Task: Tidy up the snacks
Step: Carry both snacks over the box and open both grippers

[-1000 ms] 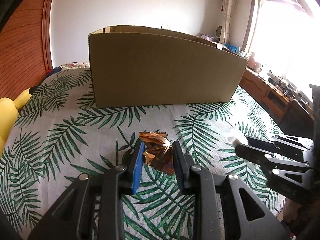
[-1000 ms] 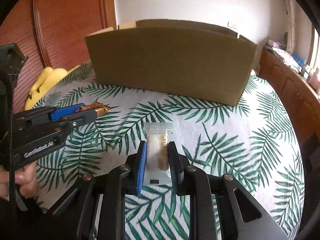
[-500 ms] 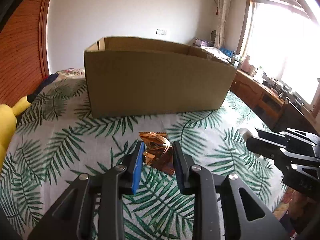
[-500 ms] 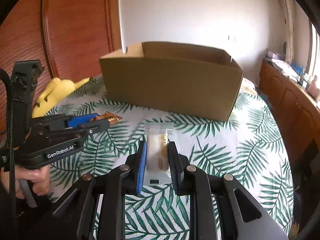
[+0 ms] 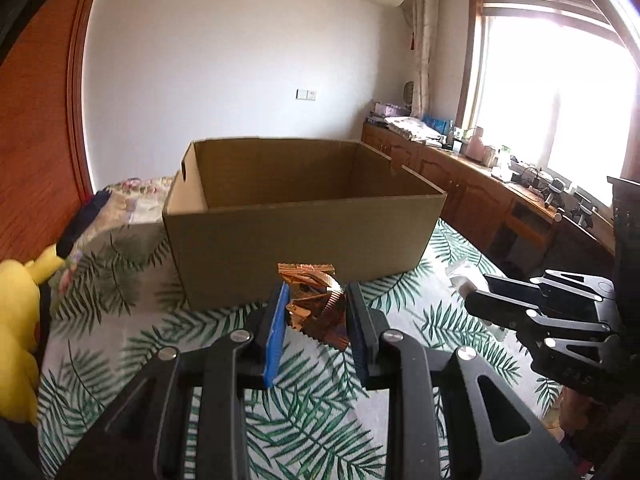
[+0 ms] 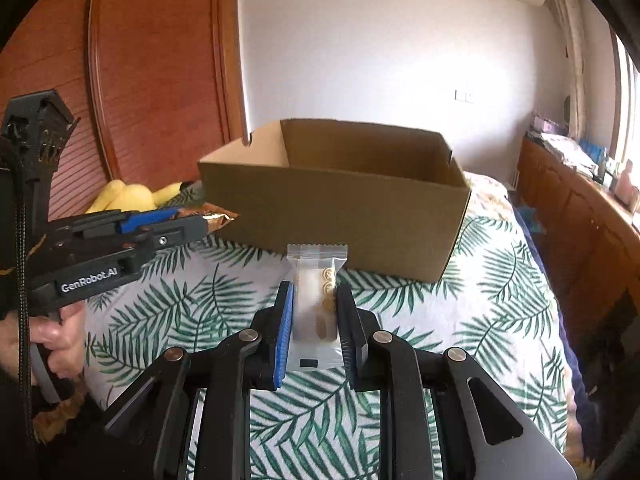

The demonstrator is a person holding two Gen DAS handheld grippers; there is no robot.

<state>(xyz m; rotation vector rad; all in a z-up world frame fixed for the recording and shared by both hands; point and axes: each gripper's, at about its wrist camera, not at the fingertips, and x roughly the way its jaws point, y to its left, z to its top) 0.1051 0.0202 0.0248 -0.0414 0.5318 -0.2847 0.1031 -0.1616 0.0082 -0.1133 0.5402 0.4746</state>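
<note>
An open cardboard box point(image 5: 304, 236) point(image 6: 340, 216) stands on the palm-leaf bedspread ahead of both grippers. My left gripper point(image 5: 316, 300) is shut on a crinkled copper-brown snack wrapper point(image 5: 316, 304), held above the bedspread just short of the box's near wall. My right gripper point(image 6: 314, 304) is shut on a clear white snack packet point(image 6: 316, 300) with round biscuits showing inside. In the right wrist view the left gripper point(image 6: 208, 226) appears at the left with the brown wrapper point(image 6: 218, 218) at its tip. The right gripper point(image 5: 470, 292) shows at the right of the left wrist view.
A yellow plush toy point(image 5: 20, 320) point(image 6: 128, 196) lies at the bed's left side by the wooden headboard point(image 6: 140, 80). A wooden sideboard point(image 5: 480, 184) with clutter runs under the window on the right. A hand point(image 6: 56, 340) grips the left tool's handle.
Both grippers have risen with their snacks; the box's open top and inside walls have come into view where only its outer wall showed before.
</note>
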